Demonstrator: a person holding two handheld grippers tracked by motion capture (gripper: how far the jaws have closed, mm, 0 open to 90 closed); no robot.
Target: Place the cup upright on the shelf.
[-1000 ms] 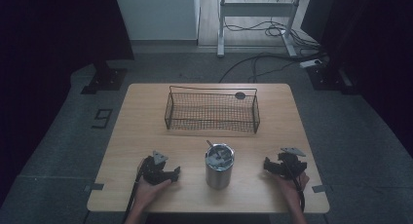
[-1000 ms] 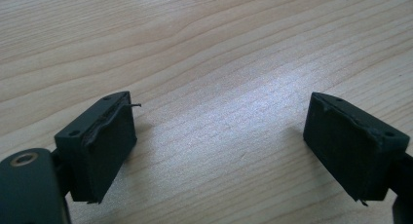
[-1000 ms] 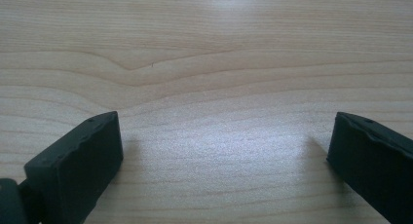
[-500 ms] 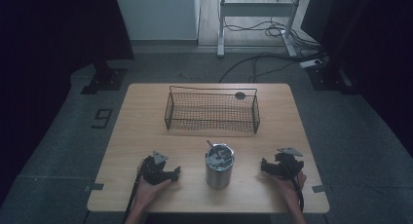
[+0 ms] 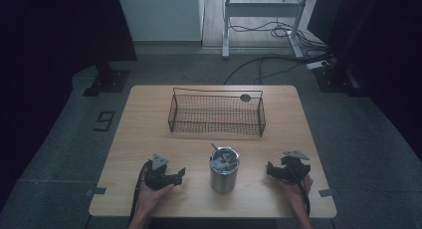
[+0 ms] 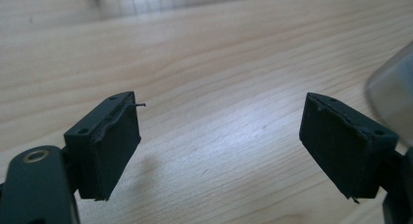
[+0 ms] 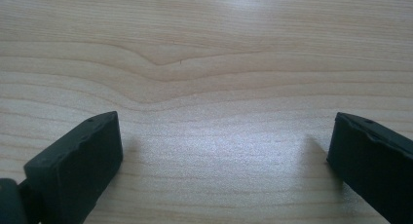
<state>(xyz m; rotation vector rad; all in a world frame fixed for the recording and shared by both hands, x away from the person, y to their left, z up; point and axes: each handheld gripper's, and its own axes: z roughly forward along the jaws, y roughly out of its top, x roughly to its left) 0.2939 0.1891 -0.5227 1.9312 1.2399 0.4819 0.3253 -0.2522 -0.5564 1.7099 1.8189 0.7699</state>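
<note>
- Your left gripper sits on the near left part of the wooden table, held in your left hand, with its jaws pointing toward the middle of the table.
- In the left gripper view its two black jaws stand wide apart with bare wood grain between them; they grip nothing.
- Your right gripper rests on the near right part of the table, held in your right hand, its jaws pointing left toward the cup.
- In the right gripper view those jaws are also spread wide, low over the tabletop, with plain wood between them and nothing held.
- A steel tumbler stands upright near the front edge, between the two grippers and apart from both. Something lies inside it and a thin stick-like piece pokes up past its rim, but it's too small for you to tell what it is.
- The tumbler's blurred curved wall shows at the right edge of the left gripper view, just beyond the right-hand jaw.
- A dark wire basket sits across the far middle of the table, well apart from the tumbler and from both grippers.
- A small dark round disc lies on the table just behind the basket's far right corner.
- Cables trail over the grey floor beyond the table, near a metal frame.
</note>
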